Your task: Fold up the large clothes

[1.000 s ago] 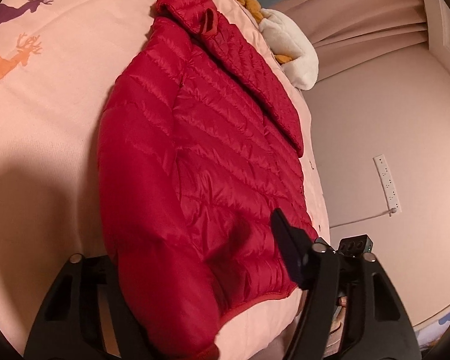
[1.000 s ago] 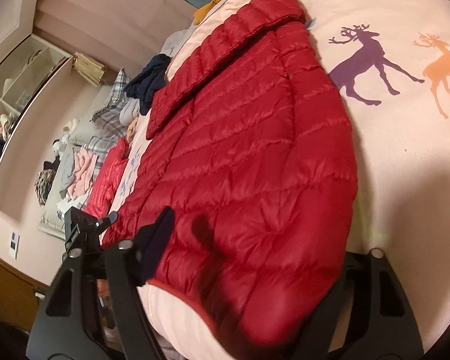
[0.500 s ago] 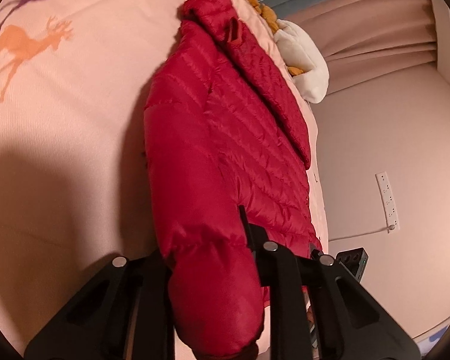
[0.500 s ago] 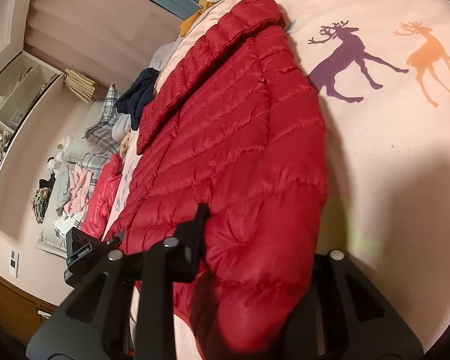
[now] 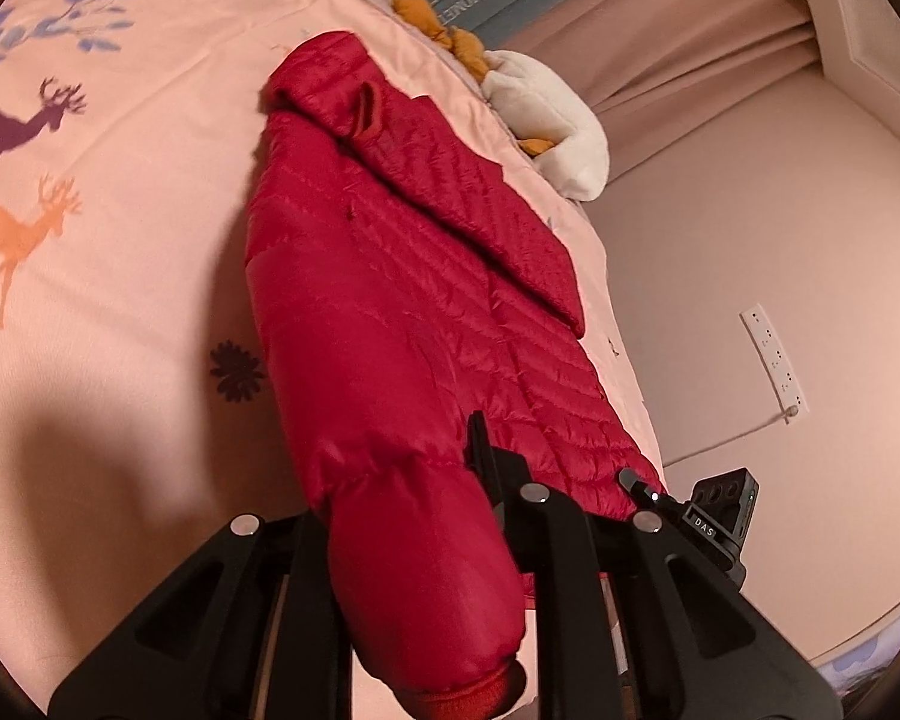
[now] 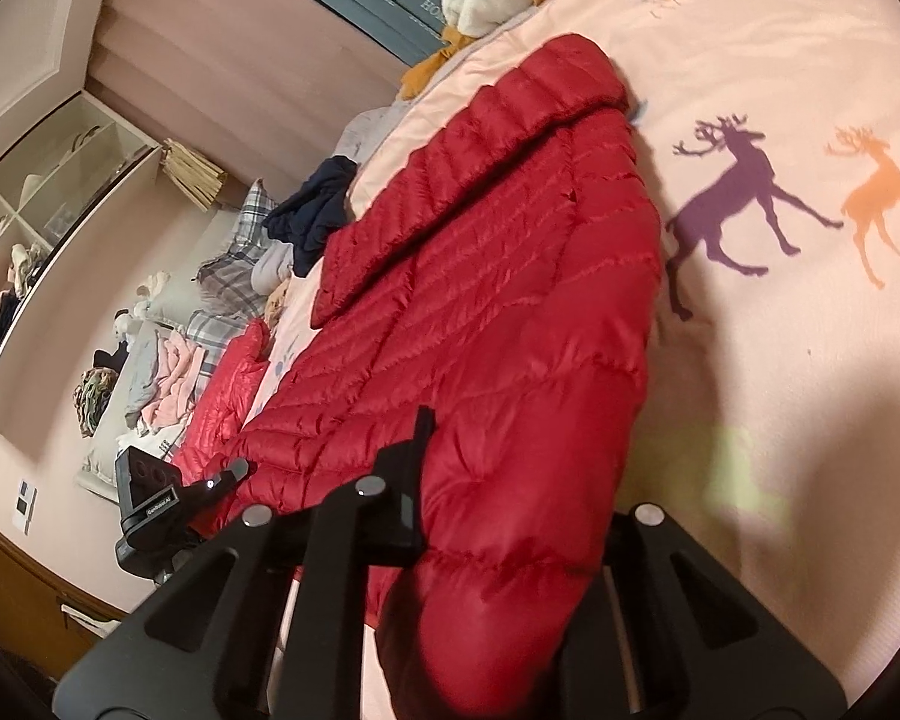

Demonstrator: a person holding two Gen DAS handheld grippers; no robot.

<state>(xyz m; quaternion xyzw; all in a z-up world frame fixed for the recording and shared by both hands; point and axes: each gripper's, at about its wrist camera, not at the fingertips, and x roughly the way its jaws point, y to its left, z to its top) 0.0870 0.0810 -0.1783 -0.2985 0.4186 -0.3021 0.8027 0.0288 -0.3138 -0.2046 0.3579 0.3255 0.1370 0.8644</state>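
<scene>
A red quilted puffer jacket (image 5: 402, 300) lies lengthwise on a pink bed cover, its collar at the far end and one sleeve folded over its front. My left gripper (image 5: 414, 516) is shut on the jacket's hem end, which bulges up between the fingers. In the right wrist view the same jacket (image 6: 510, 300) fills the middle. My right gripper (image 6: 510, 516) is shut on the other corner of the hem, lifted off the bed. The far fingertip of each gripper is hidden behind the fabric.
The pink bed cover (image 5: 120, 240) carries deer prints (image 6: 732, 198). A white and orange plush toy (image 5: 546, 114) lies at the head end. Dark and plaid clothes (image 6: 312, 210) and another red garment (image 6: 228, 384) are piled left of the jacket. The wall with a socket strip (image 5: 774, 360) is close.
Both grippers closed from open onto the jacket's hem corners and lifted them. The hem has bunched up and both views have risen and tilted.
</scene>
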